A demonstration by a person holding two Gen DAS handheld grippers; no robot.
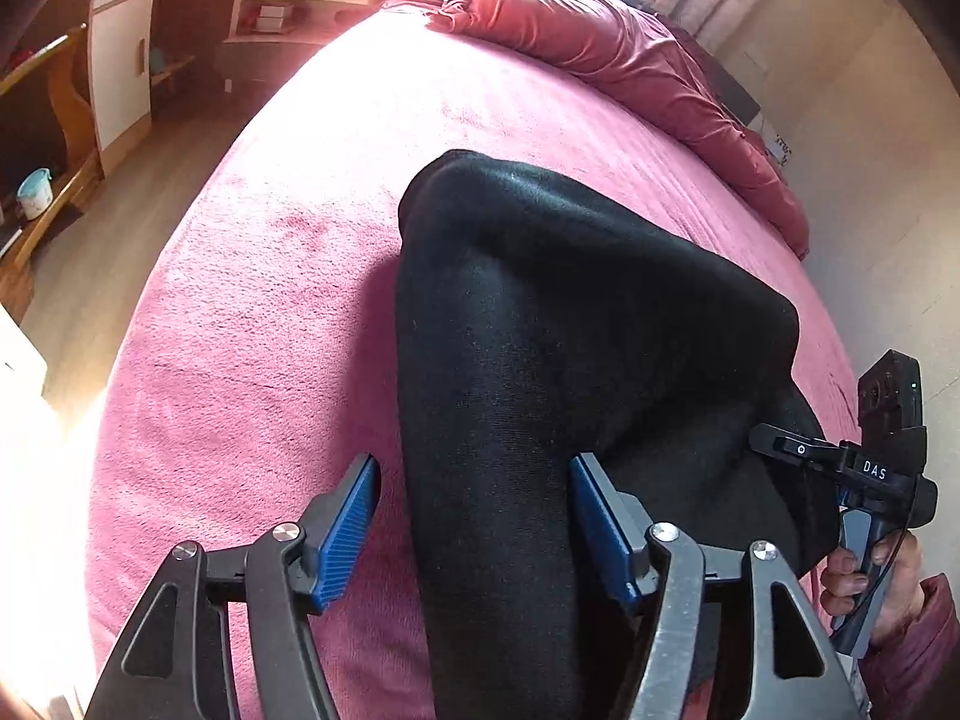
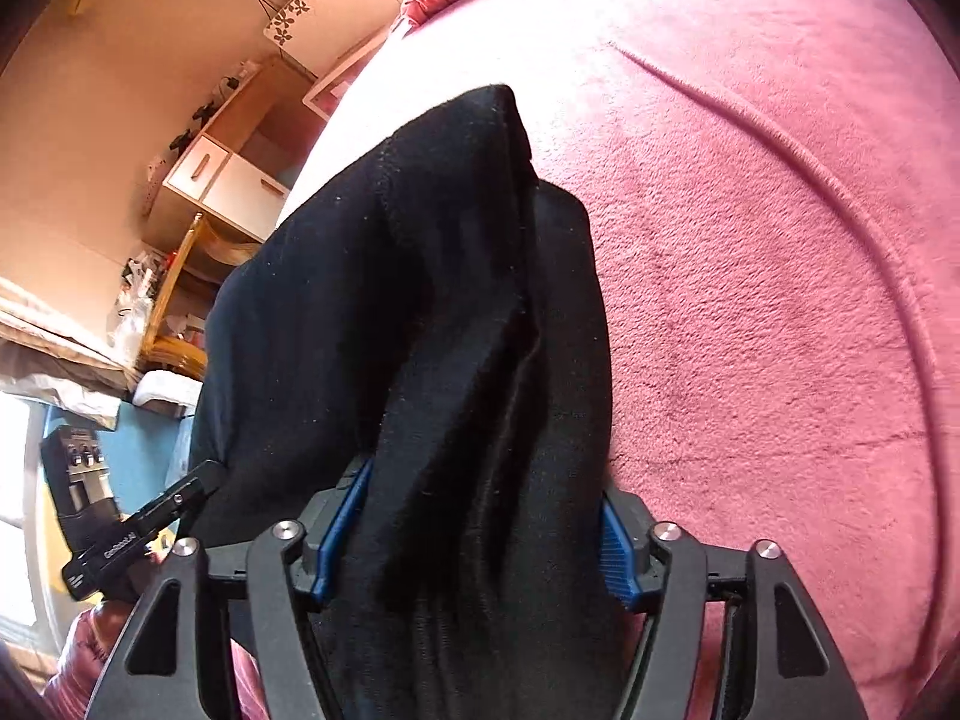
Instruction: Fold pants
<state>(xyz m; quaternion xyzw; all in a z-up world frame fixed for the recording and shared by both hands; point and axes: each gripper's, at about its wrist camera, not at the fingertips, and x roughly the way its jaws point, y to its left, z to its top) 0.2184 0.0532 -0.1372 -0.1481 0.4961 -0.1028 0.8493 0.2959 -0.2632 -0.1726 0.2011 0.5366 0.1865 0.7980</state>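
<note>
Straddling a thick fold of the black pants (image 1: 540,360), the left hand-held gripper (image 1: 474,516) has its blue pads (image 1: 348,531) spread wide; the cloth runs between them and brushes the right-hand pad, but a strip of pink bedspread (image 1: 252,312) shows in the gap beside the other pad, so the pads are not pressed together on the cloth. The right hand-held gripper (image 2: 480,534) has a bundled, several-layered part of the same pants filling the whole space between its pads, both pads pressed against the fabric.

Only the left wrist view shows the garment's far end: a rounded fold lying on the bedspread toward the middle of the bed, with a rumpled red quilt (image 1: 630,60) beyond it along the far side. That view also catches the right hand-held gripper at the pants' near right edge, held by a hand in a pink sleeve.

Only the right wrist view shows the pants lifted into a peak above the bedspread, a seam running down the upper layer, and a long curved crease in the bedspread to the right of the pants. A white-fronted cabinet (image 2: 228,180) stands past the bed.
</note>
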